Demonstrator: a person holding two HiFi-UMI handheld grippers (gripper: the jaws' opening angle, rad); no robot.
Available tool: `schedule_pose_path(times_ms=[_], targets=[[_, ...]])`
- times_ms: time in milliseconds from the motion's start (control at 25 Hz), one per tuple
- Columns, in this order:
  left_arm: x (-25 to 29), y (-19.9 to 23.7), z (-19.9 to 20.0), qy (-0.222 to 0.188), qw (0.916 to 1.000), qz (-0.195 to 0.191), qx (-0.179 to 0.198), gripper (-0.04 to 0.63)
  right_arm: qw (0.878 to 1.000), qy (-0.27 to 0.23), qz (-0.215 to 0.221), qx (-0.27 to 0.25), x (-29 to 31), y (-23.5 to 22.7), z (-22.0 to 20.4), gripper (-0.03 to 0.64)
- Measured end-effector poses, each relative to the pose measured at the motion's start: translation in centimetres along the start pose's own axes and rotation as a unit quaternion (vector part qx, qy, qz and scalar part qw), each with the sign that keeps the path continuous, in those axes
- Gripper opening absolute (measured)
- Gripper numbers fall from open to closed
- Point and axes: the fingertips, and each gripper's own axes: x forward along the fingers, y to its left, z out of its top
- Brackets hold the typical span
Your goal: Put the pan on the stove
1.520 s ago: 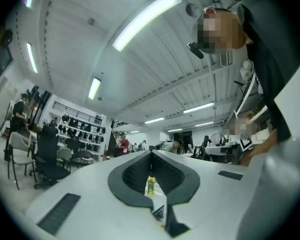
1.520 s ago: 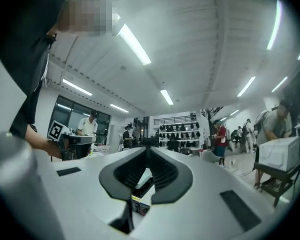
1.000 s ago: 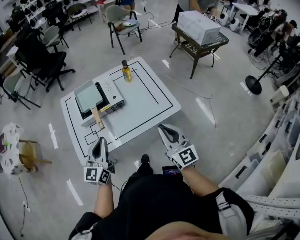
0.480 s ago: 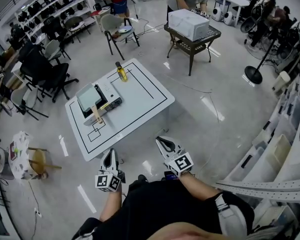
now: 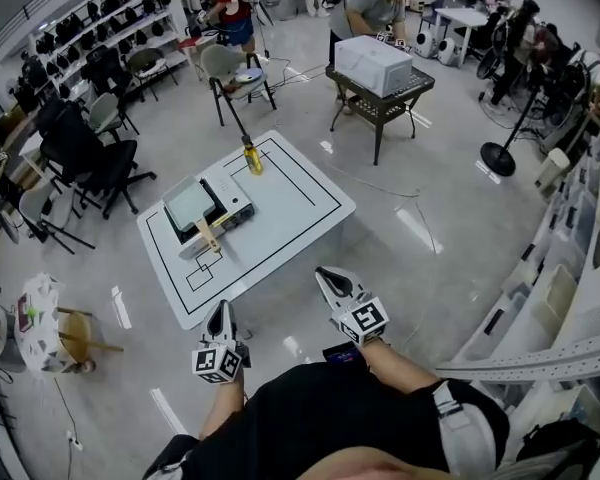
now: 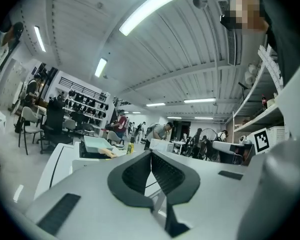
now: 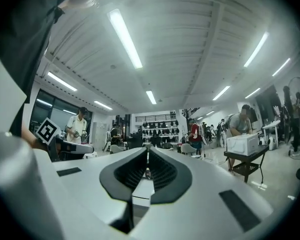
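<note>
A grey square pan (image 5: 189, 204) with a wooden handle (image 5: 209, 236) rests on the portable stove (image 5: 226, 201) at the left of the white table (image 5: 290, 208). In the left gripper view the pan (image 6: 97, 144) shows far off on the table. My left gripper (image 5: 220, 309) hangs over the floor in front of the table's near edge, shut and empty. My right gripper (image 5: 324, 272) is just off the table's near corner. Its jaws are closing the last bit, pads together, with nothing between them. Neither gripper touches the pan.
A yellow bottle (image 5: 251, 156) stands at the table's far edge. A dark side table with a white box (image 5: 374, 63) stands beyond, with people near it. Chairs (image 5: 235, 68) stand at the back and left, a stool (image 5: 45, 333) at the lower left, a fan stand (image 5: 497, 155) on the right.
Both grippers have drawn back from the table's near edge, and the table sits farther from them. The pan, stove and bottle have not moved on the table.
</note>
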Motion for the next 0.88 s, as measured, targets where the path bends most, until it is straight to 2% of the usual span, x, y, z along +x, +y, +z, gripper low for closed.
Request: schedule_pose_path(times_ms=[360,720,880], targets=[[-1.1,2.9,0.7,-0.009,0.9998,-0.008,-0.017,0.017,1.000,0.005,-0.015,-0.004,2.2,2.4,0.7,0.027],[-0.8,1.7,1.4,-0.005,0.9996,-0.023,-0.017,0.017,0.999,0.009,-0.052,0.006,0.7,1.4,1.5,0.026],[-0.9,1.4,2.2,-0.011,0.9996,-0.023,-0.011,0.017,0.999,0.001,-0.055,0.004,0.3,1.0,2.0,0.027]])
